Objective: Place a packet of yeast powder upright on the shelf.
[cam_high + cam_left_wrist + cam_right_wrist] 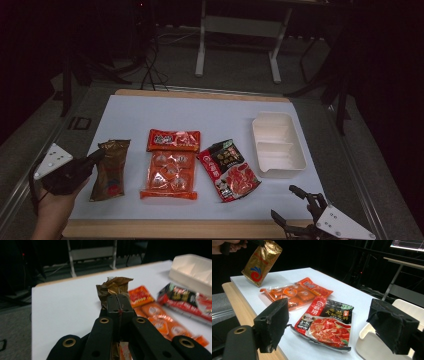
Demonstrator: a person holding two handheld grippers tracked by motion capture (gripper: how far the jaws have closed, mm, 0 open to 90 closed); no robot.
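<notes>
A: Pinching the top edge of the brown foil packet (111, 169), the left gripper (98, 156) fingers (119, 305) are closed tight, at nine o'clock on the surface (200, 115).

B: Progress?

A: Grasp made, I'd say; the packet hangs lifted, carrying to the white tray (278, 144) probably remains. The left hand (52, 210) angles inward. The right gripper (290, 205) rests at five o'clock, fingers wide, empty.

Room dim, bg nearly black. Worktop (150, 107) = white sheet on light wood board. Grey floor (240, 70) behind, w/ white metal frame stand (239, 25) + dark cables (150, 70). Lit monitor (407, 244) far corner, on a desk.
</notes>
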